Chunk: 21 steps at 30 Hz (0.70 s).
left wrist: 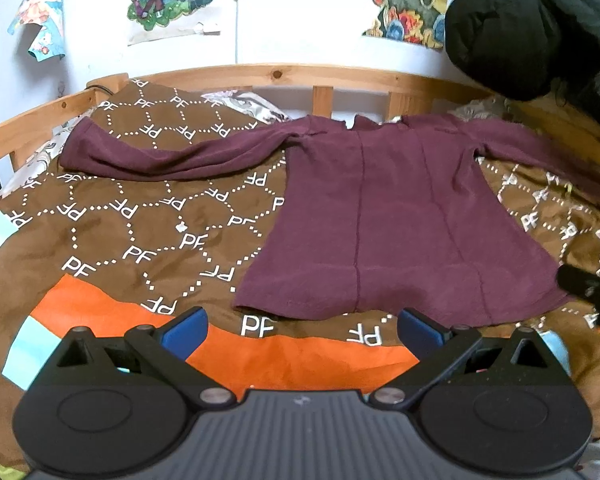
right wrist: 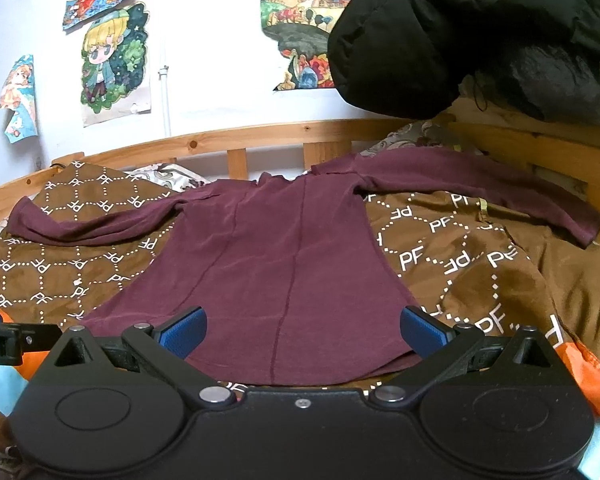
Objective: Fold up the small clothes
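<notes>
Right wrist view: both tongs [right wrist: 303,334] gape wide before the maroon shirt [right wrist: 260,264]; black jacket [right wrist: 460,32] overhangs.

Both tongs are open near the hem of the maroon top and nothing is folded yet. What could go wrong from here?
1. The blanket under the maroon top is loose; the left tongs or right tongs may pinch it together with the hem.
2. The sleeve lies near the wooden frame and may snag there when pulled inward.
</notes>
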Tool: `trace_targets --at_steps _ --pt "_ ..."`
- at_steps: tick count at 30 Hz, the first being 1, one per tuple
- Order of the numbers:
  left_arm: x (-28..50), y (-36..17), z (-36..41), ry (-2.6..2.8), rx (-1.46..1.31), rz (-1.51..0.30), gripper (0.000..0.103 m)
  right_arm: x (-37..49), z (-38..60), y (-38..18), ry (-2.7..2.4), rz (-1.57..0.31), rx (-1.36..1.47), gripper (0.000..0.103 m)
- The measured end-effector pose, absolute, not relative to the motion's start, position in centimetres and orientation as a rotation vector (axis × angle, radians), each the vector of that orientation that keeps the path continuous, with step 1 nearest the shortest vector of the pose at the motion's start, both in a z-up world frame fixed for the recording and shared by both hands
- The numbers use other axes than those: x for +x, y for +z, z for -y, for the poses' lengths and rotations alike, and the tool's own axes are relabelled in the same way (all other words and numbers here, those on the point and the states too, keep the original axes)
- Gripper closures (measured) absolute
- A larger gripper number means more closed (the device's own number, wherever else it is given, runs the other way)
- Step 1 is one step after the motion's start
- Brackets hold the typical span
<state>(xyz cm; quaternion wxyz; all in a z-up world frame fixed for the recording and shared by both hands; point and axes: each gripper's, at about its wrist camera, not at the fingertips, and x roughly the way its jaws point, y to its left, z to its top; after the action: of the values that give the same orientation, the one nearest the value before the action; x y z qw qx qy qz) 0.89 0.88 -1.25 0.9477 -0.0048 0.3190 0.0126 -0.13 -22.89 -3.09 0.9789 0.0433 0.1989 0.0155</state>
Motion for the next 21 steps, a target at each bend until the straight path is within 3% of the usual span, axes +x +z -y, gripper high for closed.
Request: trace_targets --at_steps 8,21 --pt "3.6 -0.4 -1.3 0.076 0.051 -0.710 0.001 -0.1 23.9 -2.5 -0.034 -0.438 0.106 0.000" --pt "8.4 4.3 -0.9 0.119 0.106 -0.652 0.000 0.4 25.7 -2.6 -0.070 -0.449 0.172 0.000"
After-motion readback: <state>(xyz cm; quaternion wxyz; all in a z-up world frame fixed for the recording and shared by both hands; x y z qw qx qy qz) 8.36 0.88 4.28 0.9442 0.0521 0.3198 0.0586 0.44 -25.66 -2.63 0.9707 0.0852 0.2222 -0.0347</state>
